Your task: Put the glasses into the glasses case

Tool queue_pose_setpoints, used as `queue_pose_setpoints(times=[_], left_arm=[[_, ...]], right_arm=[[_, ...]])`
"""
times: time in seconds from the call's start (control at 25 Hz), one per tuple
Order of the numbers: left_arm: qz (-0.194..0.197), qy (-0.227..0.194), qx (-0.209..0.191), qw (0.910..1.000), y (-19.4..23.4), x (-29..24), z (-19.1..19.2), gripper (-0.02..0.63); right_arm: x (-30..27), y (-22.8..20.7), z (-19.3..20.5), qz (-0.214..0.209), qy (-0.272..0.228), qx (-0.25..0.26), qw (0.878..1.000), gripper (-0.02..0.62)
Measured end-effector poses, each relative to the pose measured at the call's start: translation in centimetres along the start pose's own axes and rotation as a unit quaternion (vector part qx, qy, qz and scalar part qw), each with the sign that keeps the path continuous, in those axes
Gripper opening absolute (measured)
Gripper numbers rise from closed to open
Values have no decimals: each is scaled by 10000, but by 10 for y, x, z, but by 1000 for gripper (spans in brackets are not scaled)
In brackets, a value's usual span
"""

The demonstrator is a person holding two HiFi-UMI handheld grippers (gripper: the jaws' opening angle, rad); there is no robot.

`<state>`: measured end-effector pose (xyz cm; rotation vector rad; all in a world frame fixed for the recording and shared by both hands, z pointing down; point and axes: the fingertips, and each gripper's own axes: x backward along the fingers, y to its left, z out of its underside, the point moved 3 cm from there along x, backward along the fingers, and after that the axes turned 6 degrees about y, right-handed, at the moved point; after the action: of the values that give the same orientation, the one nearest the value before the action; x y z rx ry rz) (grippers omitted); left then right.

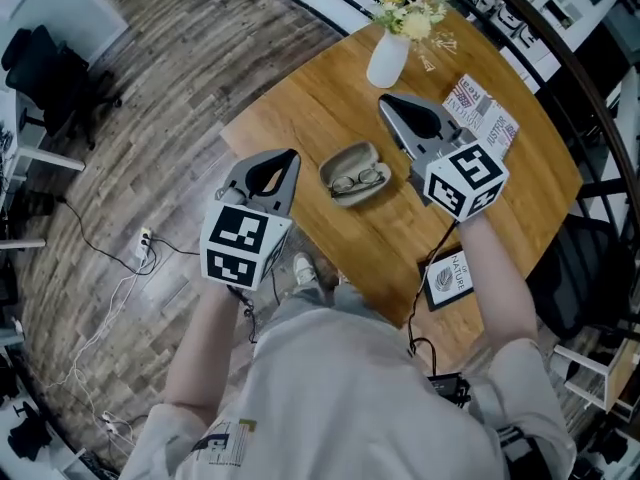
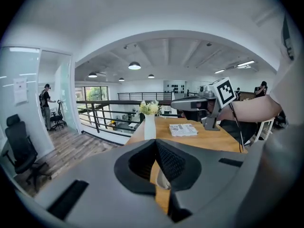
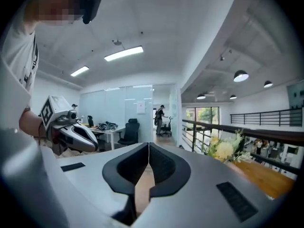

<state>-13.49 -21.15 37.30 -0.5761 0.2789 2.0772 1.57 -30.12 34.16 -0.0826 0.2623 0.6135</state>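
An open beige glasses case (image 1: 349, 157) lies in the middle of the round wooden table (image 1: 300, 103), with the dark-framed glasses (image 1: 358, 180) lying inside it. My left gripper (image 1: 291, 155) hovers left of the case, off the table's edge, its jaws shut with nothing between them (image 2: 155, 142). Held above the table to the right of the case, my right gripper (image 1: 385, 102) is also shut and empty (image 3: 148, 144). Neither gripper touches the case. Each gripper shows in the other's view: the right gripper (image 2: 198, 103) and the left gripper (image 3: 71, 134).
A white vase with flowers (image 1: 390, 53) stands at the table's far side, a magazine (image 1: 482, 113) to its right. A small card (image 1: 448, 276) lies near the front edge by a black cable (image 1: 430, 268). A railing (image 2: 109, 113) runs behind the table.
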Motion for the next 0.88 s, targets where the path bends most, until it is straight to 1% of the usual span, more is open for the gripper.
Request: queue_pose_setpoints(times=[0.08, 0.16, 0.28, 0.36, 0.48, 0.64, 0.8, 0.88], left_arm=[[-41, -226, -133, 9996, 3, 16, -22, 17], [-97, -511, -268, 9983, 4, 33, -45, 17], [-215, -893, -431, 9948, 3, 60, -74, 17], [-262, -1118, -492, 9922, 2, 77, -91, 17], [-368, -1437, -618, 9870, 1, 98, -111, 17], [-510, -1597, -707, 9833, -2, 118, -118, 17], [-480, -1829, -389, 9812, -5, 138, -115, 17], [-587, -1881, -424, 9795, -8, 150, -114, 17]], right_arm=[[15, 8, -21, 318, -261, 137, 9991, 29], [29, 18, -41, 511, -455, 272, 9973, 28], [51, 35, -66, 646, -693, 320, 9950, 26], [66, 46, -82, 686, -852, 277, 9936, 26], [86, 53, -102, 854, -1000, 172, 9912, 26], [109, 66, -118, 975, -1113, 88, 9890, 26], [135, 80, -129, 1163, -1320, 152, 9843, 26], [146, 88, -131, 1241, -1379, 170, 9825, 26]])
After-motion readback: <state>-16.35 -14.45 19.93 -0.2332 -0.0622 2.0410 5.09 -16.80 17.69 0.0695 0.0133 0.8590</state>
